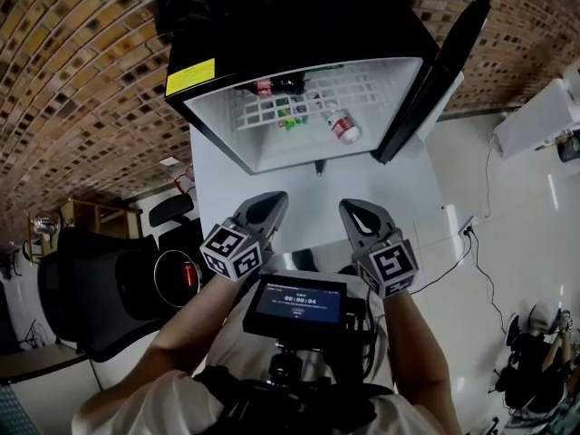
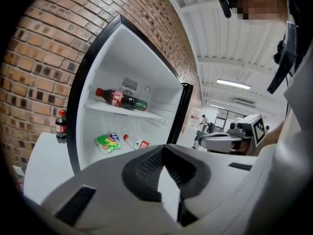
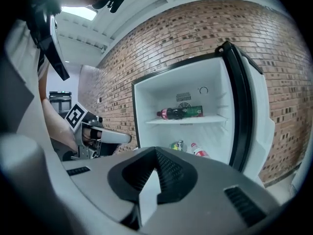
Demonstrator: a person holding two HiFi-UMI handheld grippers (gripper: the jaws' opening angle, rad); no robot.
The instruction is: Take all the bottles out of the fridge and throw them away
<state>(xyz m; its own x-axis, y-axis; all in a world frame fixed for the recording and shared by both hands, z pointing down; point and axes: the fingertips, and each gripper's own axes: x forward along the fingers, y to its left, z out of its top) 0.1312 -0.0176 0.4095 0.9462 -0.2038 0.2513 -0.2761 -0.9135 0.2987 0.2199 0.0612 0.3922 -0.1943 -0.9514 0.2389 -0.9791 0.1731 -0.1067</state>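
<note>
A small black fridge [image 1: 272, 25] stands open on a white cabinet. On its upper shelf lie a dark cola bottle [image 3: 171, 113] and a green bottle [image 3: 194, 111], end to end. Below them lie a clear bottle with a red label [image 1: 343, 125] and a green-and-yellow packet [image 2: 108, 142]. Another cola bottle [image 2: 60, 125] stands outside, left of the fridge. My left gripper [image 1: 274, 203] and right gripper [image 1: 353, 208] hover side by side in front of the opening, short of it. Both are shut with nothing between the jaws.
The fridge door [image 1: 435, 71] swings out on the right. A brick wall [image 1: 72, 80] runs behind. A black office chair [image 1: 91, 306] stands at the lower left. A small screen [image 1: 299, 304] sits on the person's chest rig.
</note>
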